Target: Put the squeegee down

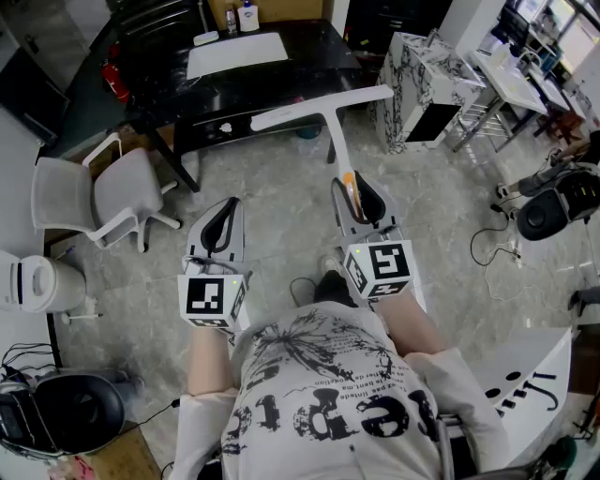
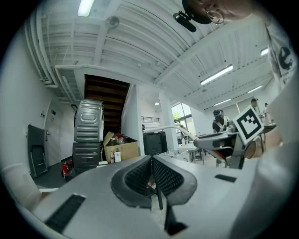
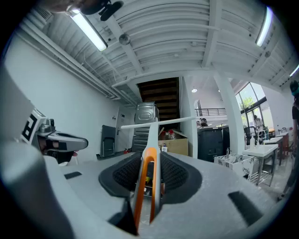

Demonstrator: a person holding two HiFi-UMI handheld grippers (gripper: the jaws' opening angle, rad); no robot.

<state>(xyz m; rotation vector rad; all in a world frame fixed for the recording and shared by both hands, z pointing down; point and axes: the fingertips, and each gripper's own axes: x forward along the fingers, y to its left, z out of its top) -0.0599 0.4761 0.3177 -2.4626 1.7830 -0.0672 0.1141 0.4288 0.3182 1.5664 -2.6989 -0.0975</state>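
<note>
A white squeegee (image 1: 323, 106) with an orange-trimmed handle (image 3: 145, 182) sticks out level from my right gripper (image 1: 354, 199), which is shut on the handle. Its long blade (image 3: 156, 123) lies crosswise ahead of the jaws, in the air near the front edge of the black table (image 1: 253, 80). My left gripper (image 1: 220, 228) is held level beside it, to the left, its jaws shut with nothing between them; in the left gripper view the black pads (image 2: 140, 177) meet.
A white mat (image 1: 235, 54) and small bottles (image 1: 240, 17) lie on the black table. A grey chair (image 1: 98, 199) stands at the left, a marbled cabinet (image 1: 422, 89) at the right. Cables trail over the tiled floor (image 1: 272, 187). A cardboard box (image 3: 175, 145) and metal cabinet (image 2: 86, 135) stand ahead.
</note>
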